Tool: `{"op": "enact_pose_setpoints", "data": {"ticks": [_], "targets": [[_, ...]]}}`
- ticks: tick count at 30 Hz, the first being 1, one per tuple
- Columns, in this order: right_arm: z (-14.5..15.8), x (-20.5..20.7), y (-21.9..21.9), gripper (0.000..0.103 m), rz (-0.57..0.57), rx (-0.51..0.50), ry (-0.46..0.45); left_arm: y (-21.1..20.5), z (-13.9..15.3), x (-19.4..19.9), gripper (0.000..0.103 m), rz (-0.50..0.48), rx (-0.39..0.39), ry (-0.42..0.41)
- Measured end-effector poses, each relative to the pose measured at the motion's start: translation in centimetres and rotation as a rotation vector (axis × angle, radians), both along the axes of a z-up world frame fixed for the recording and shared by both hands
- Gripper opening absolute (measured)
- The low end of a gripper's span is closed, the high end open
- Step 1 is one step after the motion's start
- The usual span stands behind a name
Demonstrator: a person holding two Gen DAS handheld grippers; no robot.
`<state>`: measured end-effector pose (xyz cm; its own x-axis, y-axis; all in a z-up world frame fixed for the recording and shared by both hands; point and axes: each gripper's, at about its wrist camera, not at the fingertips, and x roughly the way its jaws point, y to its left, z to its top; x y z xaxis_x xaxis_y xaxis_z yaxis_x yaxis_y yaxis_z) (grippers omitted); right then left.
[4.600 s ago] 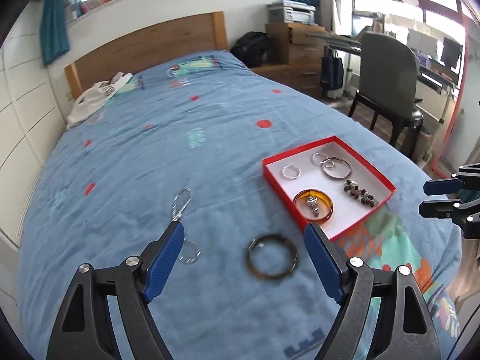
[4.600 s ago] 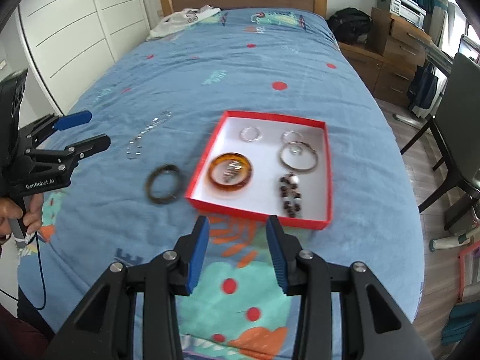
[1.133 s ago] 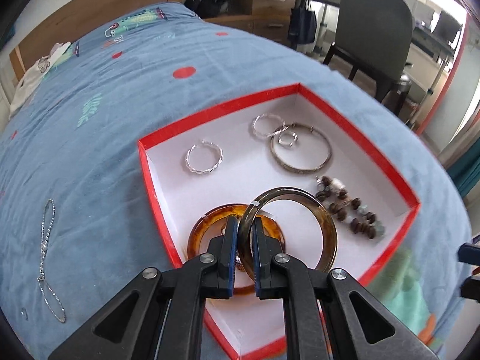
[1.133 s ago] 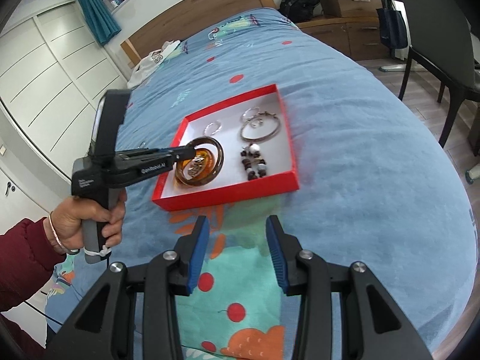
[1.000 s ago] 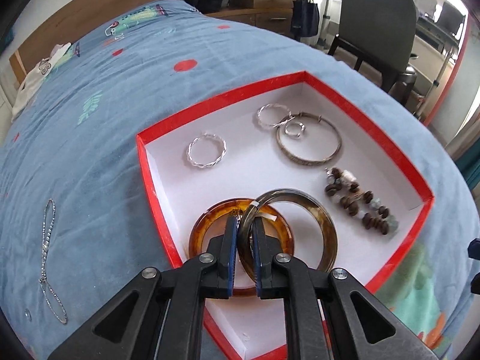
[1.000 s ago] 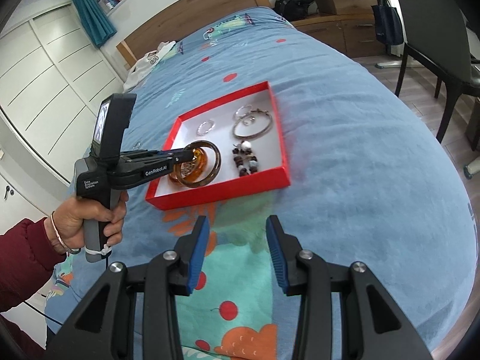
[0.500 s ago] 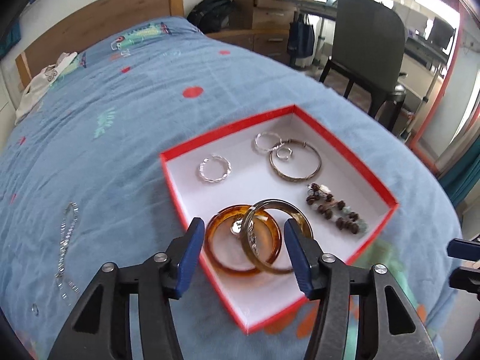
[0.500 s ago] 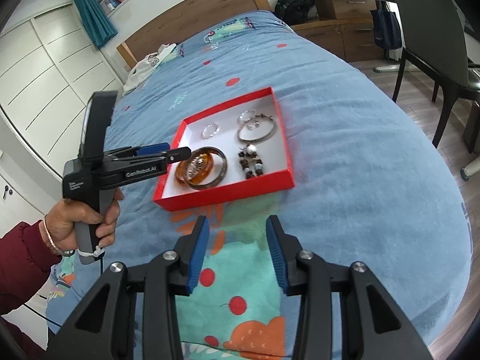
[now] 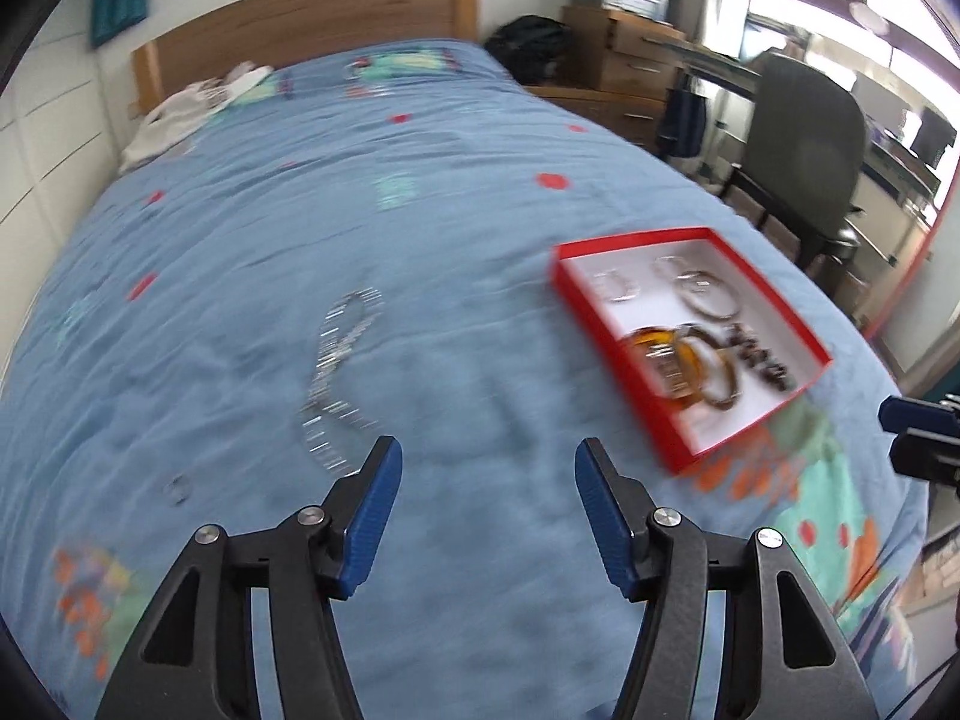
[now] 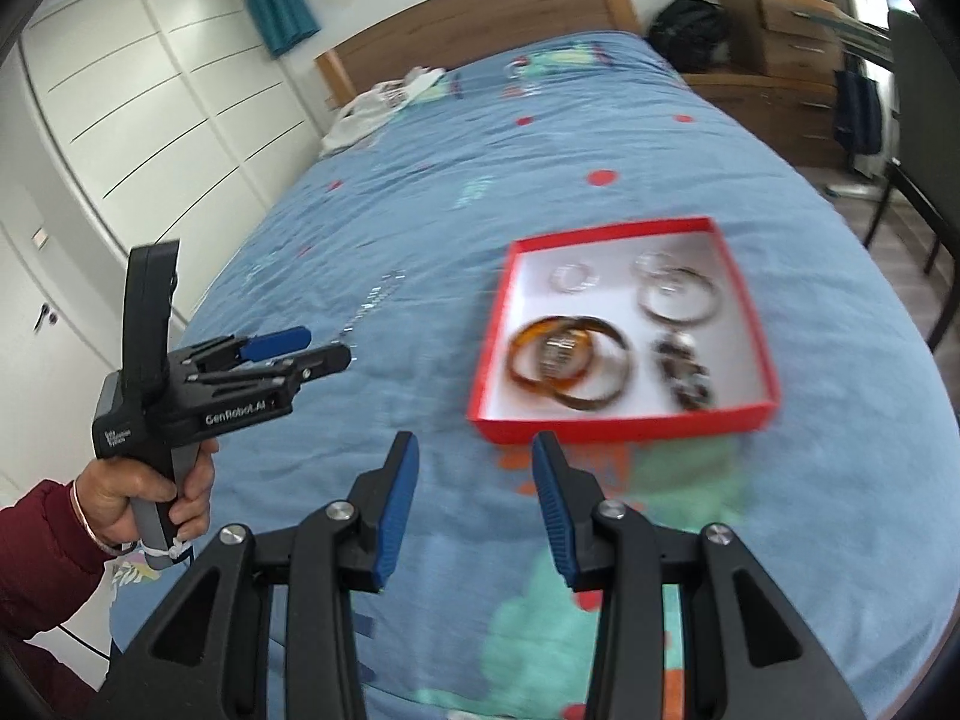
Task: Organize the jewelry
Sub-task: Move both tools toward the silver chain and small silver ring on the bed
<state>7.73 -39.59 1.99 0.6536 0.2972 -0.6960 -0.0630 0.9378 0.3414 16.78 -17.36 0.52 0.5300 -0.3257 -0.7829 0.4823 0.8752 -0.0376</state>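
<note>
With my left hand-held gripper (image 9: 485,468) spread wide and empty above the blue bedspread (image 9: 456,228), I judge the silver link chain (image 9: 336,360), lying well left of the red cardboard tray (image 9: 624,354), needs a low, centred pinch.

I have released the dark bangle (image 9: 717,381) into the red box (image 9: 606,336), beside the amber bangle (image 9: 663,354); my left gripper (image 9: 485,483) has withdrawn from the box, jaws spread.

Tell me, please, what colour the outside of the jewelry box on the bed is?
Red outside, white inside; the box shows best in the right wrist view.
</note>
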Motion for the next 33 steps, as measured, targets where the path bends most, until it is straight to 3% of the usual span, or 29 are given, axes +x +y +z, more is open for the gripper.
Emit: {"op": "enact_pose_setpoints", "data": {"ticks": [12,19,26,33], "targets": [[-1.1,5.5,8.6,0.038,0.158,-0.015,0.033,12.8,-1.8,1.3,0.066,0.229,-0.019,0.02],[-2.4,9.2,12.6,0.038,0.221,-0.017,0.062,17.7,-2.9,3.4,0.066,0.297,-0.036,0.029],[-4.5,15.4,17.7,0.038,0.277,-0.023,0.096,20.2,-5.6,6.8,0.066,0.327,-0.045,0.059],[-7.5,22.0,21.4,0.038,0.266,-0.024,0.142,19.4,-8.4,9.1,0.064,0.297,-0.05,0.097]]}}
